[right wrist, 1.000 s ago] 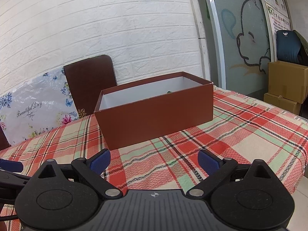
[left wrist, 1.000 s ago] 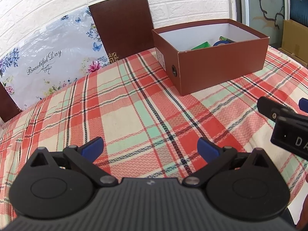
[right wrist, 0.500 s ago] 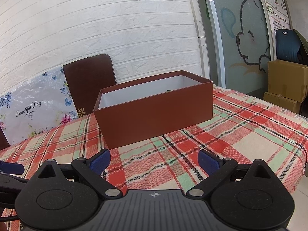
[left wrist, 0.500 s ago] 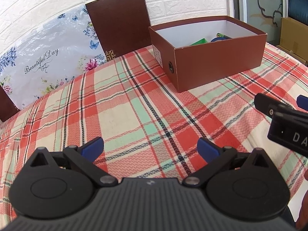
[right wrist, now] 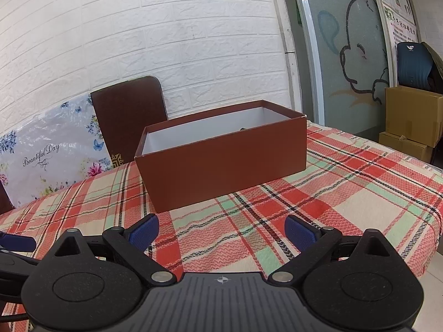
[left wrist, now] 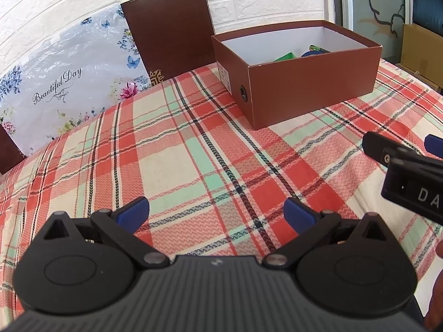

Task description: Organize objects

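Observation:
A brown open shoe box (left wrist: 307, 88) (right wrist: 224, 160) with a white inside stands on the plaid tablecloth (left wrist: 177, 163) (right wrist: 346, 191). Inside it, near the right end, I see a green item (left wrist: 285, 56), a blue round item (left wrist: 314, 53) and a green cylinder (left wrist: 318, 47), all partly hidden by the box wall. My left gripper (left wrist: 216, 215) hangs open over bare cloth, well short of the box. My right gripper (right wrist: 223, 233) is open too, nothing between its blue fingers, facing the box's long side. The right gripper's body (left wrist: 409, 177) shows at the left view's right edge.
A dark brown chair back (left wrist: 169, 27) (right wrist: 130, 116) and a floral "Beautiful Day" cushion (left wrist: 66, 83) (right wrist: 47, 157) stand behind the table. Cardboard boxes (right wrist: 409, 121) and a blue chair (right wrist: 412, 63) are at the far right, past the table's right edge (right wrist: 434, 221).
The left gripper has drawn back and shifted a little, so the box sits slightly further left and lower in its view. The right view is nearly the same. Both grippers stay open.

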Demonstrator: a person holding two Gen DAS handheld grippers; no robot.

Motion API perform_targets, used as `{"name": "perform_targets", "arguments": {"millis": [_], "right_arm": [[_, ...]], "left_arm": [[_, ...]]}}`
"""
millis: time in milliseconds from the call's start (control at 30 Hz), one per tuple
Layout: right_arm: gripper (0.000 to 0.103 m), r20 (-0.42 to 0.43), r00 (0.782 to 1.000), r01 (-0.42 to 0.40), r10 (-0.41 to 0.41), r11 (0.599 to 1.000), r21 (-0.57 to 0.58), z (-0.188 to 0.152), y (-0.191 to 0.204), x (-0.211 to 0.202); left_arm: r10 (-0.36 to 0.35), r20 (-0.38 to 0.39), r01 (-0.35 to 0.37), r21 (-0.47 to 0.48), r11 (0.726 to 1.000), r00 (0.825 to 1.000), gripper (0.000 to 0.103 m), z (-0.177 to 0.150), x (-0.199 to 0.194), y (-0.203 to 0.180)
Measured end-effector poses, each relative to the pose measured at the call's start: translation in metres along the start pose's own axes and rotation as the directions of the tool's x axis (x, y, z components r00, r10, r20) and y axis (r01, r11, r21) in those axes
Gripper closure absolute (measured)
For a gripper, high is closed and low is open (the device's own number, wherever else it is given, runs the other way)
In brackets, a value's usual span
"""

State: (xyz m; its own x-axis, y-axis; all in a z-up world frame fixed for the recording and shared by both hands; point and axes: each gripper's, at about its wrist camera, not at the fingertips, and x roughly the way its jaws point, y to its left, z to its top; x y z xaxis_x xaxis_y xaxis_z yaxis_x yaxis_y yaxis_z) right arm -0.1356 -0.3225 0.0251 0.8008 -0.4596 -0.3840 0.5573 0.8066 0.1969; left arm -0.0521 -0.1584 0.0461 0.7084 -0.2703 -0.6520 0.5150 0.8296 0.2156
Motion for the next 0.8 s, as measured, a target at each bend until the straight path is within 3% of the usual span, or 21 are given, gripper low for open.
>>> {"name": "perform_targets", "arguments": {"millis": [800], "right_arm": [[0.006, -0.011, 1.0, 0.011, -0.01, 1.0, 0.001, -0.0058, 0.0042, 0.0001]], "left_arm": [[-0.038, -0.038, 0.037, -0.011, 0.999, 0.999, 0.0, -0.0031, 0.0089, 0.002]]}}
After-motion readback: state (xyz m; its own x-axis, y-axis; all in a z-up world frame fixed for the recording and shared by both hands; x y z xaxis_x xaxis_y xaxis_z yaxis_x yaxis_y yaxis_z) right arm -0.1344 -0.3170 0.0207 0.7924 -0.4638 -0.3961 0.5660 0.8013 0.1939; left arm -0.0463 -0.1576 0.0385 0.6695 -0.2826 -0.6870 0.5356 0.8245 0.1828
